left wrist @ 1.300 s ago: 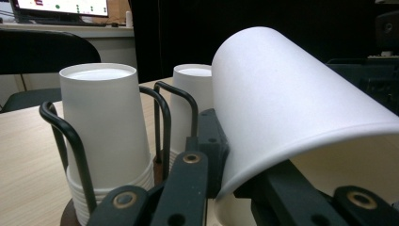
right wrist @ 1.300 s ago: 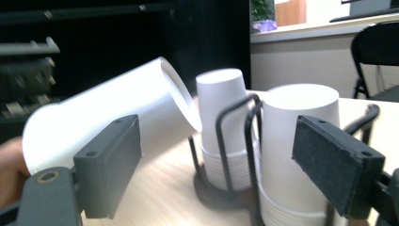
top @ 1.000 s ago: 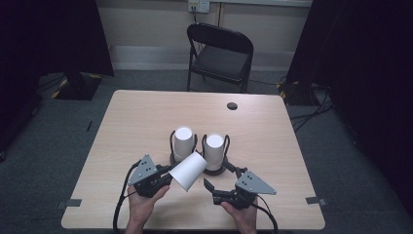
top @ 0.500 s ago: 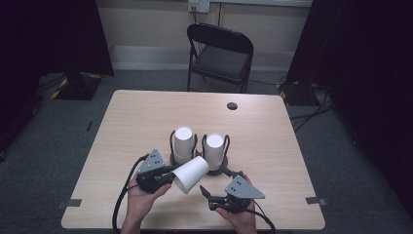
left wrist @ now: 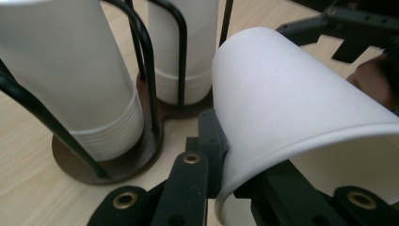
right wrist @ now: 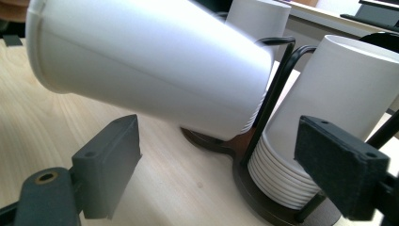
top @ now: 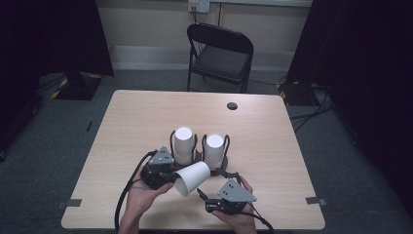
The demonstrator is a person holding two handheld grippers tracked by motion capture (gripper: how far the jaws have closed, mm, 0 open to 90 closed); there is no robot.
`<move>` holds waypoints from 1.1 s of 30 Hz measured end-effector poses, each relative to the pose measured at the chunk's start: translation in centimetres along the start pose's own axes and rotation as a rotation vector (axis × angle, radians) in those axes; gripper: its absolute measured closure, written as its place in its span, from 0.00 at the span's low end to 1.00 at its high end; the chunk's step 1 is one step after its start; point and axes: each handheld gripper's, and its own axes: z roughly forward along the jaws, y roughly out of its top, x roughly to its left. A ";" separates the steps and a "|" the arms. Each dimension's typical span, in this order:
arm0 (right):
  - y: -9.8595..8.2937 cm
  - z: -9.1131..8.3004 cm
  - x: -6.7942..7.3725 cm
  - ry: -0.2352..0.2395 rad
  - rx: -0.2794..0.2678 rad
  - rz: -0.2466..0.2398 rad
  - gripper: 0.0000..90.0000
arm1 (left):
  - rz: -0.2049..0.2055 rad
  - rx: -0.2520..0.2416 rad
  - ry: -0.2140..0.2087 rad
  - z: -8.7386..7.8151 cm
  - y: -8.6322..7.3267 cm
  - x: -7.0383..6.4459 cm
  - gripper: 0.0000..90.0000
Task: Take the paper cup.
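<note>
A white paper cup (top: pixel 193 177) lies on its side just above the table, mouth toward the person. My left gripper (top: pixel 170 176) is shut on the rim of that cup (left wrist: pixel 301 117), one jaw inside the mouth and one outside. Behind it, a black wire holder (top: pixel 198 157) carries two upright stacks of white cups, the left stack (top: pixel 183 145) and the right stack (top: pixel 214 149). My right gripper (top: pixel 213 184) is open to the right of the held cup. In the right gripper view its jaws (right wrist: pixel 226 162) stand wide apart below the cup (right wrist: pixel 150 66), holding nothing.
The holder's dark round base (left wrist: pixel 117 165) rests on the pale wooden table (top: pixel 146 117). A small black disc (top: pixel 232 106) lies near the table's far edge. A black folding chair (top: pixel 221 53) stands beyond the table.
My left gripper has shifted a little right and forward with the cup. My right gripper has drawn back toward the table's near edge and slightly left.
</note>
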 end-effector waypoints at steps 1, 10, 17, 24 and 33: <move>0.0 0.0 0.1 0.009 0.001 -0.010 0.21 | -0.008 0.015 -0.009 0.1 0.0 0.1 0.96; 0.0 0.8 1.1 0.026 0.039 -0.062 0.16 | 0.004 0.157 -0.046 0.5 0.6 0.6 0.96; 0.1 1.6 2.1 0.034 0.054 -0.150 0.14 | 0.051 0.274 -0.048 1.1 1.9 0.3 0.96; 0.3 1.7 2.6 0.020 0.052 -0.224 0.13 | 0.079 0.350 -0.057 1.7 2.9 -0.1 0.96; 1.0 2.2 3.8 0.025 0.037 -0.282 0.14 | 0.099 0.376 -0.091 3.3 3.6 -1.3 0.96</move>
